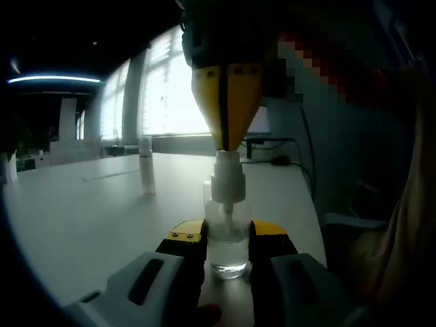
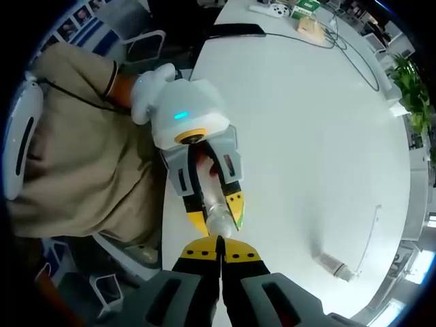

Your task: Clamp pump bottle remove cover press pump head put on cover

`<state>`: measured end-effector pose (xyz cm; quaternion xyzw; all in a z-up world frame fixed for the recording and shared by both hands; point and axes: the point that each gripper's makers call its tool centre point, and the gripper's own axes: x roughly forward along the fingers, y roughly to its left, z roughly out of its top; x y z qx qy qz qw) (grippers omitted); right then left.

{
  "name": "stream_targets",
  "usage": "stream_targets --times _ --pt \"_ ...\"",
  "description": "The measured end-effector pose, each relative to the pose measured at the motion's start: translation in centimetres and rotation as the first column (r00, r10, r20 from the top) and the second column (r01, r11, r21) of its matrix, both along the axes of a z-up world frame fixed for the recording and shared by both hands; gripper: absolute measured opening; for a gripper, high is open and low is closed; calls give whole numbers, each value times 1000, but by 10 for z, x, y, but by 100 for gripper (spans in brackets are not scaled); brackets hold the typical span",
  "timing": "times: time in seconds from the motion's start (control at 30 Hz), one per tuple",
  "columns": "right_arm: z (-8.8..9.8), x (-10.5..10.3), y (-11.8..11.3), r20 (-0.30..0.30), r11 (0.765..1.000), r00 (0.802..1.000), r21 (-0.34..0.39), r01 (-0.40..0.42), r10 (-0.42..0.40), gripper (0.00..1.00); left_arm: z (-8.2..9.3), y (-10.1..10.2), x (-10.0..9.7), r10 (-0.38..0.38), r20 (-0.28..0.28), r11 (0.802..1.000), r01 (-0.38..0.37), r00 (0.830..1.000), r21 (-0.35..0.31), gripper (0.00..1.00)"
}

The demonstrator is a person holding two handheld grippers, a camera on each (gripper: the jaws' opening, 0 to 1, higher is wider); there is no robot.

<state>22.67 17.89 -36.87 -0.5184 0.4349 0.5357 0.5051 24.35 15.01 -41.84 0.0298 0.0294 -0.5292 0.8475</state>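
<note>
Left tongs (image 1: 227,238) grip the clear pump bottle (image 1: 227,248) upright on the white worktop (image 1: 88,211). Right tongs (image 2: 219,253), closed tip to tip, bear straight down its long axis on the pump head (image 1: 227,180). The cover (image 1: 146,163) stands far left.

left hand-held gripper (image 2: 219,216): white-grey shell, yellow-black jaws, cyan light | person: tan clothing (image 2: 75,157)

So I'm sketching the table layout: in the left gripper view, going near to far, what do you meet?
Left gripper shut on the clear plastic pump bottle → small clear cover standing upright on the white table → bright windows.
</note>
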Motion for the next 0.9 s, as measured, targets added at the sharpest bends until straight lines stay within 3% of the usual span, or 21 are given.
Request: stream_targets --times 0.7,0.9 --pt "2 0 0 2 1000 1000 5 4 -4 0 -1 2 2 0 -2 1000 0 1000 -1 15" --pt "6 0 1 32 1000 999 -3 -19 19 0 -1 2 2 -1 -3 1000 1 1000 -1 15"
